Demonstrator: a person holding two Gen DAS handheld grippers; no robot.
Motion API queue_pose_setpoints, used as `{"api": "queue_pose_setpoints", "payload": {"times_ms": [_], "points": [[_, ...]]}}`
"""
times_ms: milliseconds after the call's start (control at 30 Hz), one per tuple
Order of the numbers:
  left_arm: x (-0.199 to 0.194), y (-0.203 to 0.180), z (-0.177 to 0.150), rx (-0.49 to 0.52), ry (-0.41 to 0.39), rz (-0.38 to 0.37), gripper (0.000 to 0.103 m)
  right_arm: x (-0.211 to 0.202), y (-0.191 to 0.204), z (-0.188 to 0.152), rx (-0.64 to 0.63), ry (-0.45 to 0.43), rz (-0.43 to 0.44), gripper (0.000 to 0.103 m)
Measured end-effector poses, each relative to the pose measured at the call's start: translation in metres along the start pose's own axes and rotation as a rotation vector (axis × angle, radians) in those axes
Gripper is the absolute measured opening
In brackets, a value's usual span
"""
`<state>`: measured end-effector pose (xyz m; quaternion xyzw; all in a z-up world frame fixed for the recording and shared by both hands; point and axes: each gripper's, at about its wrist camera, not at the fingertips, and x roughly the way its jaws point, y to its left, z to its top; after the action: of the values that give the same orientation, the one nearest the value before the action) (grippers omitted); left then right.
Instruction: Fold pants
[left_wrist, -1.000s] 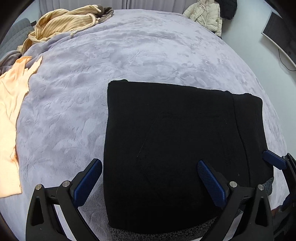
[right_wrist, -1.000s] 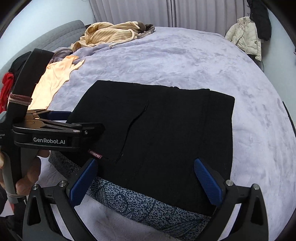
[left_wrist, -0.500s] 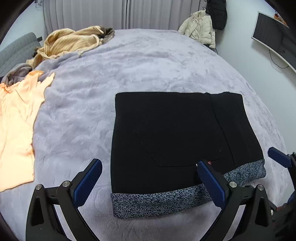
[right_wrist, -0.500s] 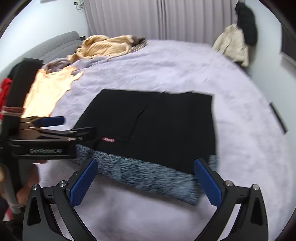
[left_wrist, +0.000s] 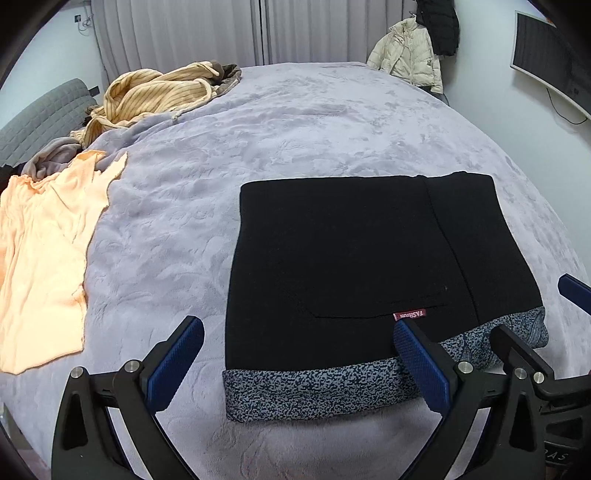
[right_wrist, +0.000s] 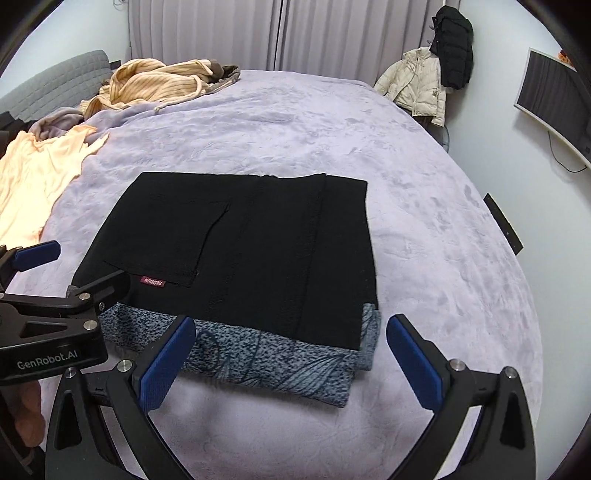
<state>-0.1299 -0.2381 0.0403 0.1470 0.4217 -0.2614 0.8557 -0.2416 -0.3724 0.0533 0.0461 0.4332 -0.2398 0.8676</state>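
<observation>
Folded black pants (left_wrist: 351, 258) lying flat as a rectangle on the lavender plush blanket (left_wrist: 295, 129), speckled grey lining turned out along the near edge, red label (left_wrist: 409, 315) showing by the pocket seam. Left gripper (left_wrist: 299, 363) spread wide, empty, raised just short of that near edge, blue pads (left_wrist: 177, 362) apart from the cloth. Right gripper (right_wrist: 291, 362) likewise splayed and empty, poised over the lining strip at the right corner. Peach top (left_wrist: 40, 258) spread out at far left, well apart from the pants. Striped yellow garment (right_wrist: 155, 86) heaped near the grey headboard (right_wrist: 55, 79). Cream jacket (right_wrist: 417, 81) hanging beside the curtains.
</observation>
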Motion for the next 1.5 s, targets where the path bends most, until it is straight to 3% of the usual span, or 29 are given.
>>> {"api": "queue_pose_setpoints", "payload": {"times_ms": [367,1500], "points": [[-0.003,0.004,-0.001,-0.015,-0.017,0.051,0.103,0.002,0.008,0.001,-0.027,0.015,-0.001,0.103],[0.003,0.008,-0.005,-0.04,0.011,0.027,0.103,0.005,0.011,0.003,-0.046,0.021,-0.007,0.103]]}}
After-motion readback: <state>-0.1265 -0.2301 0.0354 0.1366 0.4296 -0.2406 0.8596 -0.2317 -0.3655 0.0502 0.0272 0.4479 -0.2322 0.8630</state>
